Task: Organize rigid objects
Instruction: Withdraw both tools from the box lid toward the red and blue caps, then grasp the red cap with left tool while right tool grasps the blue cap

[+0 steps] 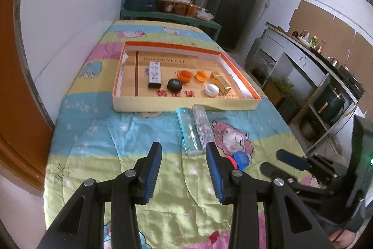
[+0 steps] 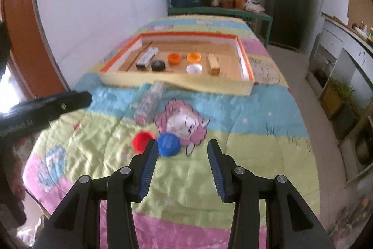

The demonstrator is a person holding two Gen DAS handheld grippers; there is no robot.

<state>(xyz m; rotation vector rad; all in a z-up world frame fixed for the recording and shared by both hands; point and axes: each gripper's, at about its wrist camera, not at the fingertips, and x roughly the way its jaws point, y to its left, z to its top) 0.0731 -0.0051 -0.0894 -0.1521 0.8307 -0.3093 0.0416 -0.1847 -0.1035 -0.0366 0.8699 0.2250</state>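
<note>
My left tool (image 1: 184,155) and right tool (image 2: 180,153) gape empty above the quilted desk (image 2: 233,144); round ribbed blue cap (image 2: 168,144), probably plastic

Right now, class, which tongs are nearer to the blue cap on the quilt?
Right. The right tongs hang open just short of the blue cap, one finger almost touching it. The left tongs sit further to its left, facing the turquoise box.
</note>
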